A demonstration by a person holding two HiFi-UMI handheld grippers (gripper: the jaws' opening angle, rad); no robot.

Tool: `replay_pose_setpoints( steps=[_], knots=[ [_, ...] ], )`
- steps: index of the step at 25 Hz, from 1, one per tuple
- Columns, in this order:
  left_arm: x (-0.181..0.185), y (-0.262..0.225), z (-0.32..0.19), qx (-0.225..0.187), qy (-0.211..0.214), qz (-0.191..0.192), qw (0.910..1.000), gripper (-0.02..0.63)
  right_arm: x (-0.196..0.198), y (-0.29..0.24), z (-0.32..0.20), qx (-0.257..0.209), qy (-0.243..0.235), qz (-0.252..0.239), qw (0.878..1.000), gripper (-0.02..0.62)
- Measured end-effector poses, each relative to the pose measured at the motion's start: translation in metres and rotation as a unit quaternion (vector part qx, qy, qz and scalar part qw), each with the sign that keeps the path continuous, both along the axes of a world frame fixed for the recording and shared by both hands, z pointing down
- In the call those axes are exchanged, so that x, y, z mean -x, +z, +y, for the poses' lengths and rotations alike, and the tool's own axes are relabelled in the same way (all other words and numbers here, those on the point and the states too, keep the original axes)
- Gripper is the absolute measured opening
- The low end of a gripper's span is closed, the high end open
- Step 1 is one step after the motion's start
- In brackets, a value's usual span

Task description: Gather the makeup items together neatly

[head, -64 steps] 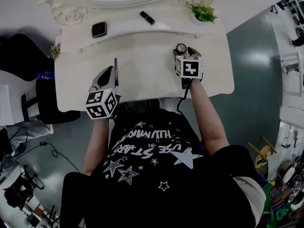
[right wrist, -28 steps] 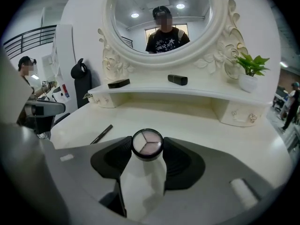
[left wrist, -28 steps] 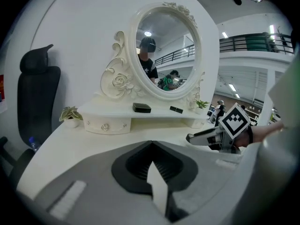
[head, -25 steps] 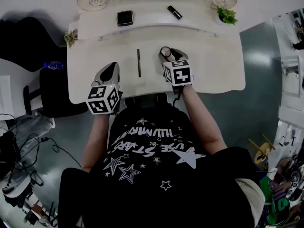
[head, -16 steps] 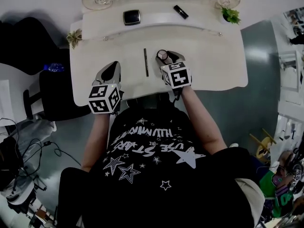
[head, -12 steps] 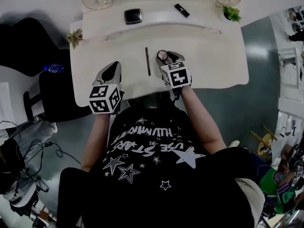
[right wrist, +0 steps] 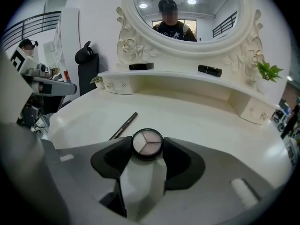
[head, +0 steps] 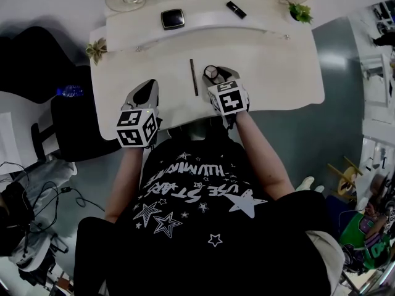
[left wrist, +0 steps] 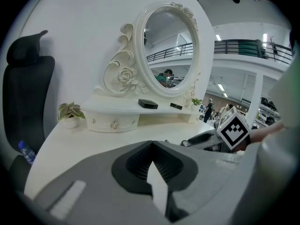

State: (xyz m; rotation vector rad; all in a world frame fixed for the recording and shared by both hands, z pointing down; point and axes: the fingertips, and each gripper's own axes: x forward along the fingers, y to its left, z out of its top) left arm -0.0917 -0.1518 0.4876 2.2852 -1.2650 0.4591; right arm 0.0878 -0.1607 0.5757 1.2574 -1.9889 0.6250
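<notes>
A round three-shade eyeshadow pot (right wrist: 147, 142) sits between the jaws of my right gripper (head: 213, 74), which is shut on it low over the white vanity table (head: 271, 73). A thin dark pencil (head: 194, 77) lies just left of the pot (head: 211, 72) and shows as a slanted pencil (right wrist: 123, 125) ahead of the jaws. On the raised shelf rest a black compact (head: 172, 18) and a black lipstick (head: 236, 9). My left gripper (head: 147, 88) hangs near the table's front left, shut, with nothing held.
A small potted plant (head: 300, 12) stands at the shelf's right end and another plant (head: 95, 50) at the left. An ornate oval mirror (left wrist: 171, 46) rises behind the shelf. A black chair (left wrist: 23, 93) stands left of the table.
My right gripper has carried the eyeshadow pot leftward until it is close beside the pencil. The left gripper has drawn away to the left of the pencil. The pencil stays put.
</notes>
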Motion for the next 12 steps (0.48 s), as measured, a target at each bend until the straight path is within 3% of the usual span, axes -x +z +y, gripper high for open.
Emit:
replay_pose_setpoints(
  steps=[12],
  knots=[
    [-0.0058,-0.0022,-0.0027,-0.004,-0.003,0.004,1.0000,0.002,0.0019,-0.0034,-0.0004,0.018,-0.008,-0.011,1.000,0.263]
  ],
)
